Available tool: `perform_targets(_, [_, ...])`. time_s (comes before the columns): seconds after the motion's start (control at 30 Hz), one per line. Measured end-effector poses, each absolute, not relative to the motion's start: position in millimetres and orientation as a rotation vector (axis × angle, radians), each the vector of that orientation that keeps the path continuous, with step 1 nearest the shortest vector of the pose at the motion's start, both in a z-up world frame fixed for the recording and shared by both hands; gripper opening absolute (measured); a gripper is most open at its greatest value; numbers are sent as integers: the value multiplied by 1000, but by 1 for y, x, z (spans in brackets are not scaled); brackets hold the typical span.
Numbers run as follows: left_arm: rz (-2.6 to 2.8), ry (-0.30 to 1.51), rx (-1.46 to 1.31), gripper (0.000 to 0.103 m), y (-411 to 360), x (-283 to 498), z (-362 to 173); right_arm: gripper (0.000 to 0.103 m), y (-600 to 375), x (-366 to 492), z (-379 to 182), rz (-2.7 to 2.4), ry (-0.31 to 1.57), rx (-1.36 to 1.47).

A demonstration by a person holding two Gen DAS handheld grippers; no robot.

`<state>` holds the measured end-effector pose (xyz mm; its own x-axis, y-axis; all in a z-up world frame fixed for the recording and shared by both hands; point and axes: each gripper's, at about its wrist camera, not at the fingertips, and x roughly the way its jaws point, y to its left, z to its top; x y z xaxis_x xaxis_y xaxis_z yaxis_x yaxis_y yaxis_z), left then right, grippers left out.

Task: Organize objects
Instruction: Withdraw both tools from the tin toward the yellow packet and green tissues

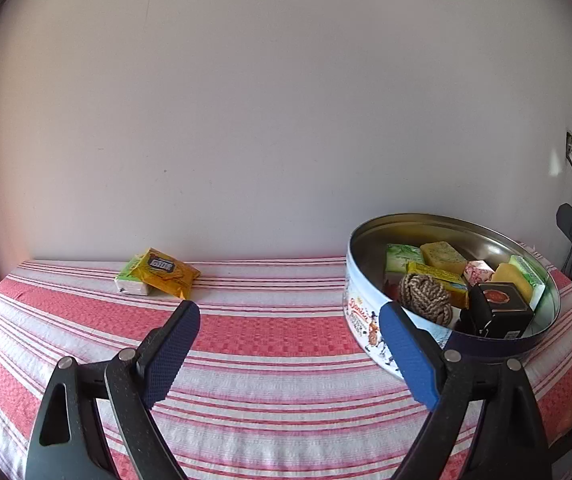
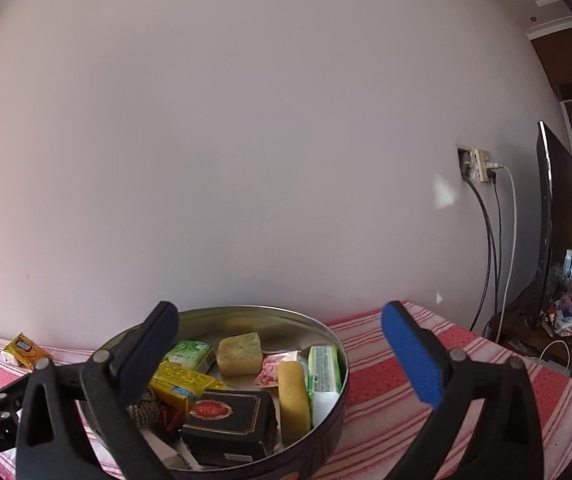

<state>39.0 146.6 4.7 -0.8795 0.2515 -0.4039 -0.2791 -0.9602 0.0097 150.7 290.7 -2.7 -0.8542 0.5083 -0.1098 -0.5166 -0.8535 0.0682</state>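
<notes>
**Open jaws over a near-full tin, two packets left at the far edge**

Blue pads first: your left gripper (image 1: 290,320) stands wide open over the striped cloth (image 1: 265,332) with nothing between its fingers, and your right gripper (image 2: 281,320) is just as wide and just as empty, hanging at the tin (image 2: 338,364). That tin sits toward the table's right end, holding a black box (image 2: 229,420), a rope knot (image 1: 426,298), sponges and wrapped bars. Two packets remain out: a yellow packet (image 1: 167,272) lying tilted on a white-and-green one (image 1: 133,282), near the table's far left edge by the wall.

Watch the stack. Close on the yellow packet alone and the slick wrapper could slide off or drag its neighbour toward the edge. Your right gripper's left finger hangs over the tin's near rim; a careless swing could catch the rim and shove the tin. Space inside is tight, so a packet dropped on the heap may ride up over the rim.
</notes>
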Motion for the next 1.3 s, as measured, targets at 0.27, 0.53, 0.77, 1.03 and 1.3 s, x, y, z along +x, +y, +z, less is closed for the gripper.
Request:
perform_targets(0.27, [2840,164,-555,93,112,47,5,103,257,158,-1,2614,169,-135])
perform_targets(0.53, [2882,200,-526,93,78,40,7,103,206,137,-6,2702,194,-189])
perform_targets(0.77, [2915,174,-551,93,39,20,6,103,158,106,-11,2795,199,-228])
perform_targets(1.03, [3002,140,-602,93,-28,-17,4,103,115,45,-21,2888,265,-378])
perform_targets(1.3, [3101,71,-650,93,-88,-53,0,102,84,-27,-30,2961,335,-538])
